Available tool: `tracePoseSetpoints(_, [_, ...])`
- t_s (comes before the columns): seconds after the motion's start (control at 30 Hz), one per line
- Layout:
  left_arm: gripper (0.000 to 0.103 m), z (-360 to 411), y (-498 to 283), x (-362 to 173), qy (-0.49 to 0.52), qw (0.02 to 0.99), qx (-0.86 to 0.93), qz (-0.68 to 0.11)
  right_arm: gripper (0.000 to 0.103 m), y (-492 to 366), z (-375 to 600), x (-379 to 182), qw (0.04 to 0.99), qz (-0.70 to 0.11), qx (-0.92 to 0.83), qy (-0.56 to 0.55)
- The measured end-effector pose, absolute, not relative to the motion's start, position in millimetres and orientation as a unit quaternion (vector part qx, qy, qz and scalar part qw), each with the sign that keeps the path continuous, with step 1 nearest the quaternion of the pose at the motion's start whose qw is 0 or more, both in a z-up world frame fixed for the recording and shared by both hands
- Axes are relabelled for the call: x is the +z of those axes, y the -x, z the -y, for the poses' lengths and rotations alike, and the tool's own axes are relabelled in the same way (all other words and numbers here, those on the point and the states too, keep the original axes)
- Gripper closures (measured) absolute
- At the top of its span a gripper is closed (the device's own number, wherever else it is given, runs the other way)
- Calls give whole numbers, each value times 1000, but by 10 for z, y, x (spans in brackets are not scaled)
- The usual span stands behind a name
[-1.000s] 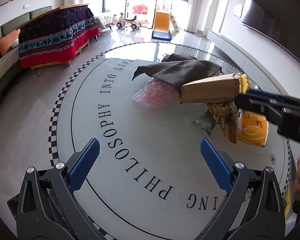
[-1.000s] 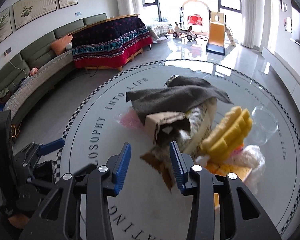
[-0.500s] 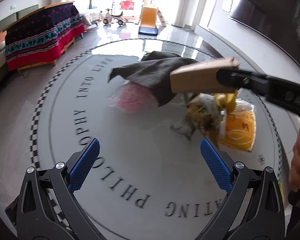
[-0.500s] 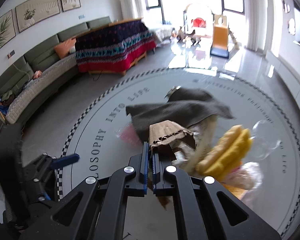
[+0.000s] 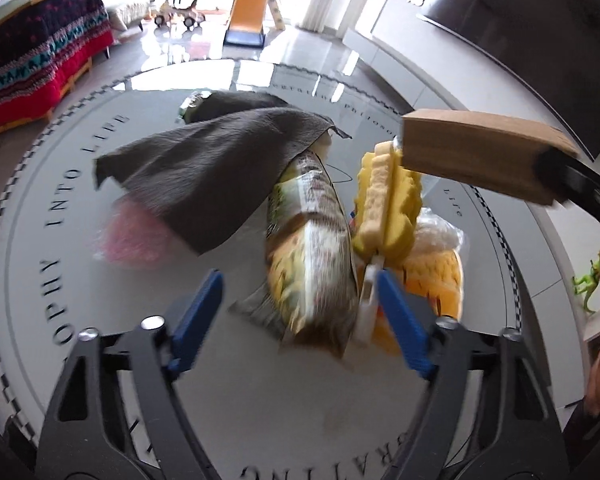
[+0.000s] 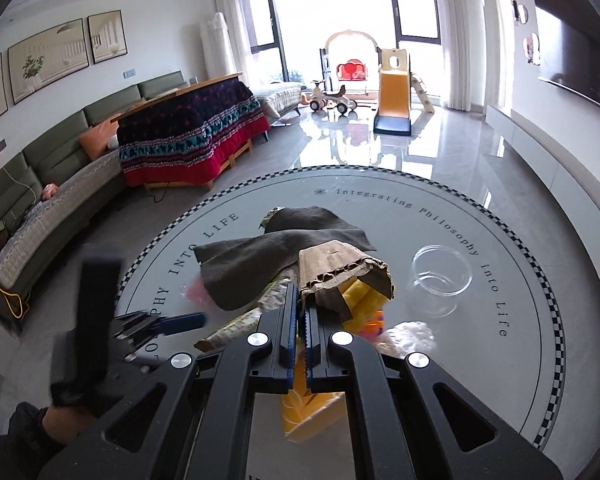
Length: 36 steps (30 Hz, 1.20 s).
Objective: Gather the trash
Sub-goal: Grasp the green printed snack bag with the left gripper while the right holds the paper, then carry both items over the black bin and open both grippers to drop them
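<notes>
A trash pile lies on the round grey table (image 5: 260,400). My right gripper (image 6: 298,320) is shut on a brown cardboard piece (image 6: 340,276) and holds it lifted above the pile; the cardboard also shows at the right of the left wrist view (image 5: 472,156). My left gripper (image 5: 300,312) is open, its fingers on either side of a crinkled snack bag (image 5: 312,256). A grey cloth (image 5: 212,172) covers a pink bag (image 5: 128,236). A yellow sponge (image 5: 388,204) and a yellow packet (image 5: 432,280) lie to the right.
A clear plastic cup (image 6: 442,276) lies on the table right of the pile. A white plastic bag (image 5: 436,232) sits beside the sponge. A green toy dinosaur (image 5: 592,280) stands off the table's right edge. A sofa (image 6: 40,184) and a blanket-covered table (image 6: 188,140) stand beyond.
My right gripper has lifted the cardboard up and off the pile. My left gripper has moved forward to the snack bag and its fingers have narrowed around it.
</notes>
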<state>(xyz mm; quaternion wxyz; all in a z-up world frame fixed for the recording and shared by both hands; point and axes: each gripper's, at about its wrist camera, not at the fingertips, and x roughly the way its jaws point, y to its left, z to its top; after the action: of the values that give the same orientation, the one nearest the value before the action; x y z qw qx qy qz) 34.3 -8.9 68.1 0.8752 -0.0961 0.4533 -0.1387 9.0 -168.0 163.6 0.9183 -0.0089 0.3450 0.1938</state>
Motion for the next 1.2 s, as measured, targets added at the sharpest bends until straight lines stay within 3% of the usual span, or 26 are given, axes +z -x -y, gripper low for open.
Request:
tracePoseSetpoints(0.27, [36,241,-775,454,94,855,-136,-492,99,-182,1784,1586,919,-342,197,0])
tracePoseSetpoints(0.3, [39,243,-804,438,95,853,-136,-494,99,-193,1794,1573,918,-343,198,-3])
tracePoseSetpoints(0.33, [49,224,-842,409,101,851,-141,-496,99,-199,1806,1566,918,-344,198,-5])
tracePoseSetpoints(0.43, [60,136,-843,418,125,861,-139,-474,99,-189,1819,1548,917,-345,198,-12])
tracePoseSetpoints(0.97, [60,-51,282,758,120,879,-160,-433,99,253,1535,1699,917,-330,223,-3])
tracePoseSetpoints(1.2, [60,-535,835,760,140,886,-120,-425,99,513,1176,1729,911,-331,245,16])
